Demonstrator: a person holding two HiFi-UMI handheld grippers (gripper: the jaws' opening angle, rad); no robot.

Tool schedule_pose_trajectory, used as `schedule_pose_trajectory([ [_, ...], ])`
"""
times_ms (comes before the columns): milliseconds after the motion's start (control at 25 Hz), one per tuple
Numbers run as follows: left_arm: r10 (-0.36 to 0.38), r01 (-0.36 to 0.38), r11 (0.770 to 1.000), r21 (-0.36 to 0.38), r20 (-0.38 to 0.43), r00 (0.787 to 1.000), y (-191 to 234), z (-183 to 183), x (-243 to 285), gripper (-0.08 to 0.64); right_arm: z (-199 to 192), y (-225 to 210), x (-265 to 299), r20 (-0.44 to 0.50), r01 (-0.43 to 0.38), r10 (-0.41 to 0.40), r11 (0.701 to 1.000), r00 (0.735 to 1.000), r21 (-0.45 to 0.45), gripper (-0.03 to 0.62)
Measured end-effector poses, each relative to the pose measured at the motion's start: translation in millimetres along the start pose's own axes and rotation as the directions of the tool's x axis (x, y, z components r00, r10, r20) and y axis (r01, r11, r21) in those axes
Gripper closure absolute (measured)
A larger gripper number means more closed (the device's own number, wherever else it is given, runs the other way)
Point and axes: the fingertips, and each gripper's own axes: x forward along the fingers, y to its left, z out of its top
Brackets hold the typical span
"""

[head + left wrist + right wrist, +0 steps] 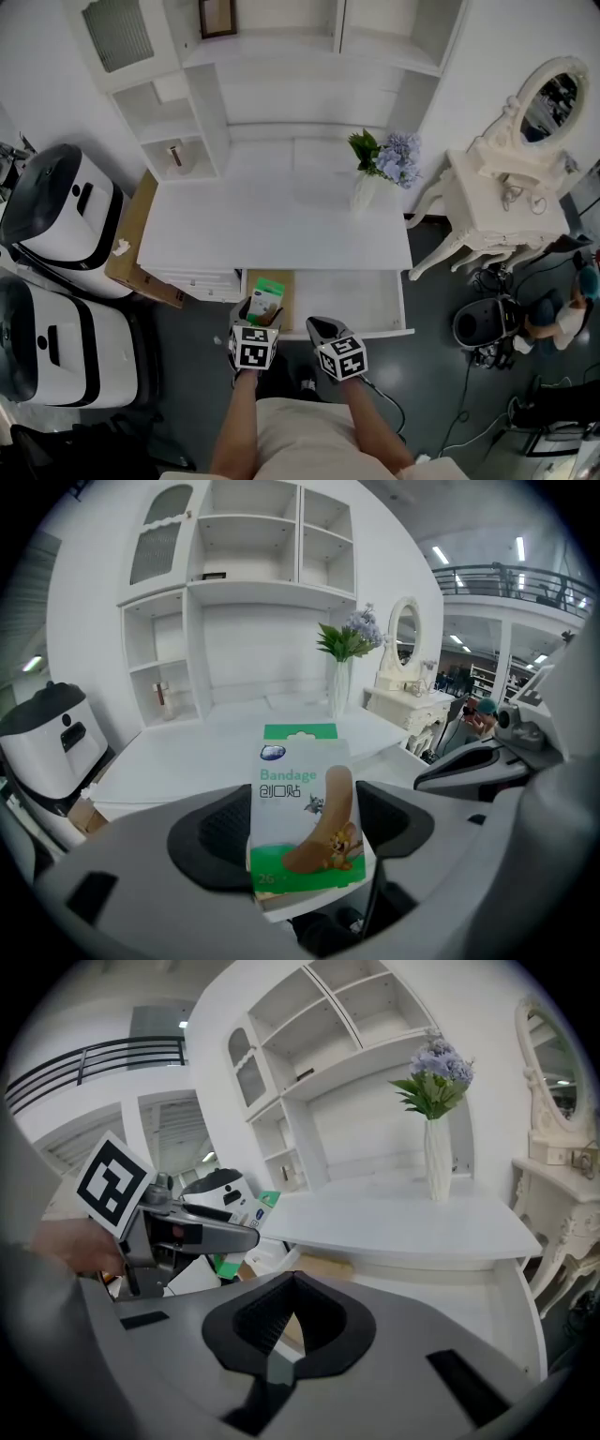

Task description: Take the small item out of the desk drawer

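A small green and white bandage box (305, 822) stands upright between the jaws of my left gripper (302, 829), which is shut on it. In the head view that box (265, 300) is held just above the left end of the open desk drawer (356, 298), with the left gripper (255, 330) at the drawer's front edge. My right gripper (325, 330) hovers beside it at the drawer front, its jaws pressed together with nothing between them (289, 1324). The right gripper view also catches the left gripper (187, 1232) and an edge of the box (261, 1206).
A white desk (272, 225) carries a vase of flowers (375, 169) at its back right. Shelving (281, 66) rises behind it. Two white appliances (56, 216) stand at the left, beside a cardboard box (141, 272). A white dressing table with a mirror (511, 187) stands at the right.
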Motion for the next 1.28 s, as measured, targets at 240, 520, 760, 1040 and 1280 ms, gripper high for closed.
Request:
schedule_pose_trajectory([
  [240,-0.023,0.023,1.000,-0.006,0.005,1.000,-14.0,-10.4,-15.1,0.202,11.3,4.1,-4.9,0.026,0.004,-0.003,1.000,1.000,-0.031,0.568],
  [520,-0.042,0.041,0.999,0.025,0.047,0.998,-19.8,-4.8,-25.8,0.202,16.5,-0.1,-7.4,0.045,0.027,-0.026,0.999,0.999,-0.038,0.568],
  [760,-0.077,0.077,0.997,0.012,0.038,0.996,-19.1,-4.7,-25.3,0.202,13.3,-1.0,-3.6,0.026,0.033,-0.032,0.999,0.999,-0.032,0.568],
  [1040,-0.078,0.078,0.997,-0.003,0.045,0.996,-13.2,3.8,-31.0,0.202,13.3,3.2,2.0,0.015,0.036,-0.035,0.998,0.999,-0.044,0.568],
  [1280,-0.078,0.078,0.997,-0.012,0.043,0.996,-9.7,3.8,-31.4,0.202,9.5,-1.6,-1.7,0.017,0.065,-0.065,0.998,0.998,-0.024,0.568],
])
